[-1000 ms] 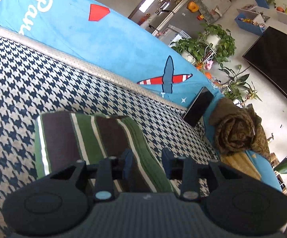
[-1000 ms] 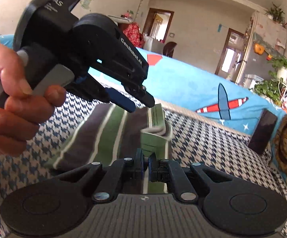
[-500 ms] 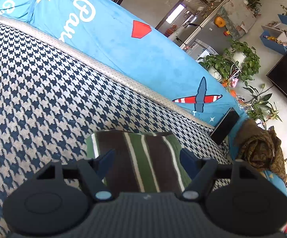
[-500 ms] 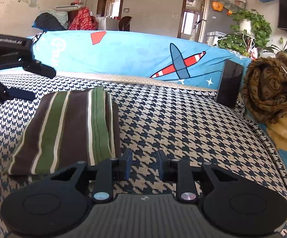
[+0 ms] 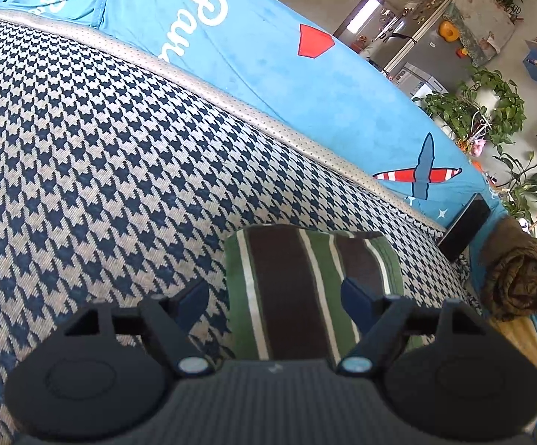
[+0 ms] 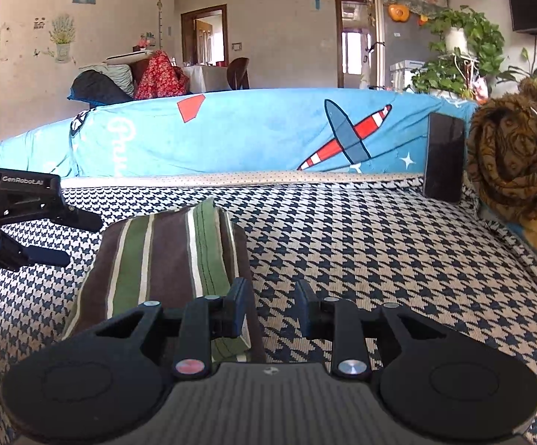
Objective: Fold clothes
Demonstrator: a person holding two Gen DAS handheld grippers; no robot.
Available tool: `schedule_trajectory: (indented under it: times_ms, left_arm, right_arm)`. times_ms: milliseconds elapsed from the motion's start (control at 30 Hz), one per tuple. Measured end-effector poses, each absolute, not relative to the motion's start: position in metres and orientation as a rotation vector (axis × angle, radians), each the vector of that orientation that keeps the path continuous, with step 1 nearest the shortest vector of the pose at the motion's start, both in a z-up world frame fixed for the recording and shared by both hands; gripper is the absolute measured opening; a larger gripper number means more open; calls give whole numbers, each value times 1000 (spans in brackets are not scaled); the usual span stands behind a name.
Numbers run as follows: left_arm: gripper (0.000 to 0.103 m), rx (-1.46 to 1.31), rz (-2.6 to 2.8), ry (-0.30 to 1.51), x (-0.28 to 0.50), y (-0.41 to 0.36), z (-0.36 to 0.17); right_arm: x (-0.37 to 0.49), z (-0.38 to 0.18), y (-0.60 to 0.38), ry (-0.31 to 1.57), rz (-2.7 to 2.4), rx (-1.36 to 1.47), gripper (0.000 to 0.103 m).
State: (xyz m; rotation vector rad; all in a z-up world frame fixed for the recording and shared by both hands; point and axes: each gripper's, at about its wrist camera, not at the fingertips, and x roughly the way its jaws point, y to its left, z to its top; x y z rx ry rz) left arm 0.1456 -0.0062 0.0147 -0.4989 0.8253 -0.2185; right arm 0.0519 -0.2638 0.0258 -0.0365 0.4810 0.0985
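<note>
Just released, the folded striped garment [image 5: 305, 289] lies flat on the houndstooth sofa cushion [image 5: 101, 155]; left gripper [image 5: 274, 294] and right gripper [image 6: 270, 306] jaws have opened, apparently empty, suggesting this fold is finished.

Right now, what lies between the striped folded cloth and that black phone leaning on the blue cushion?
Only bare houndstooth cover. In the right wrist view nothing sits between the cloth and the phone.
</note>
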Motion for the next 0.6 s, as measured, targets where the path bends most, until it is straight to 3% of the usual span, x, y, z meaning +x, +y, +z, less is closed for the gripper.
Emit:
schedule_trajectory:
  times_ms: [267, 600]
  left_arm:
    - [81, -429, -177, 878, 148, -18, 2]
    - [91, -240, -142, 904, 147, -48, -13]
  right_arm:
    - [66, 3, -251, 583, 68, -171, 26]
    - [73, -14, -258, 650, 24, -155, 29]
